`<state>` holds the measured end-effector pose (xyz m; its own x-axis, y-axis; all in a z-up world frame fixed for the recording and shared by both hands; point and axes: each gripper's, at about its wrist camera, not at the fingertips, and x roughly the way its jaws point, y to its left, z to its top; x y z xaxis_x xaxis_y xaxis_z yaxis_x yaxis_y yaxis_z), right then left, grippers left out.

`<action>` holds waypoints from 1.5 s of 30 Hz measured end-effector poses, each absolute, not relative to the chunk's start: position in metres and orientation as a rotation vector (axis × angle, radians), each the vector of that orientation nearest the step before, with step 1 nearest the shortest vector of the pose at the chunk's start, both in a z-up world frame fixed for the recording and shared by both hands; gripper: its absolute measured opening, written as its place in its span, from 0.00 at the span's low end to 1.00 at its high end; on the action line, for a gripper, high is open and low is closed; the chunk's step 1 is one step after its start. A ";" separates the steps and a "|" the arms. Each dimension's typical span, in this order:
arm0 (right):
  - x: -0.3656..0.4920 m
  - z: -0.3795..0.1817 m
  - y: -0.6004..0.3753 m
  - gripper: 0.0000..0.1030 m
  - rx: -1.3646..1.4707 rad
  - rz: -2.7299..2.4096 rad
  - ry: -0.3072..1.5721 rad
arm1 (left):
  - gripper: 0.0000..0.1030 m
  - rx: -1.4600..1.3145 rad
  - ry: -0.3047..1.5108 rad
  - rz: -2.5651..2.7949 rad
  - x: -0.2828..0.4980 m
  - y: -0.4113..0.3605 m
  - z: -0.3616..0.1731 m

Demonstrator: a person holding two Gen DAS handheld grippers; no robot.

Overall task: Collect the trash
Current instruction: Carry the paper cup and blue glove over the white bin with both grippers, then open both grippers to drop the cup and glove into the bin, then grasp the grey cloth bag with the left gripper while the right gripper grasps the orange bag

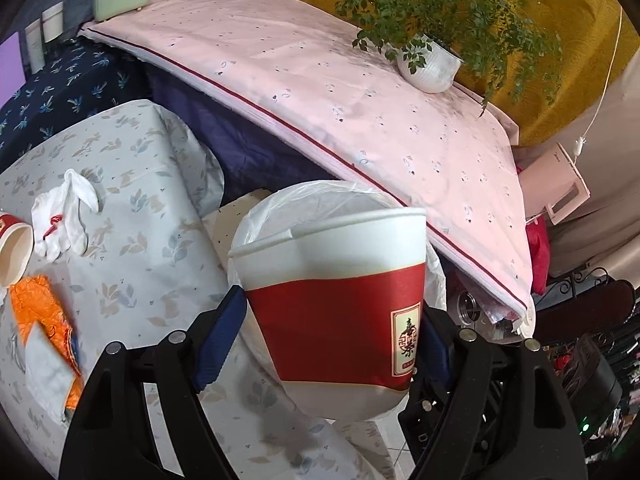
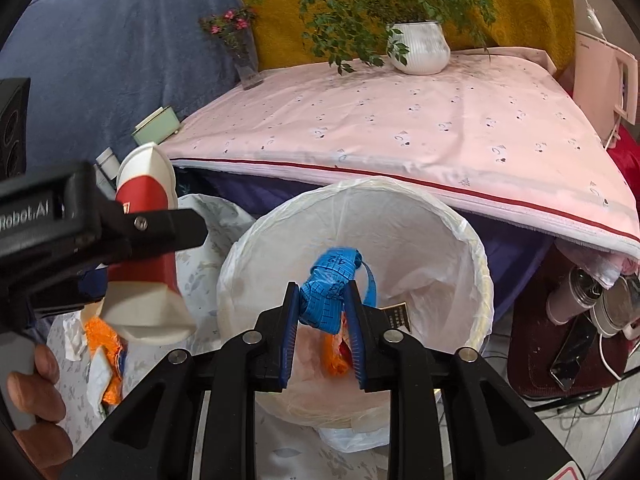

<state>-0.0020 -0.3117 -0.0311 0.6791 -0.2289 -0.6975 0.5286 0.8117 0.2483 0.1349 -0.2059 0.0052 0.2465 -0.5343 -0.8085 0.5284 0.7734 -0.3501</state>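
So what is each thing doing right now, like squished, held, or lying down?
Left claw: shut on red paper cup.
Red paper cup: squashed, held beside the bin.
Right claw: shut on blue tape measure.
Blue tape measure: bunched, over the bin.
Bin: open, lined.
Second cup: tipped over.
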 end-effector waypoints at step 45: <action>0.041 -0.008 -0.190 0.42 0.339 -0.244 0.714 | 0.79 0.034 0.988 -0.301 0.145 0.018 -0.019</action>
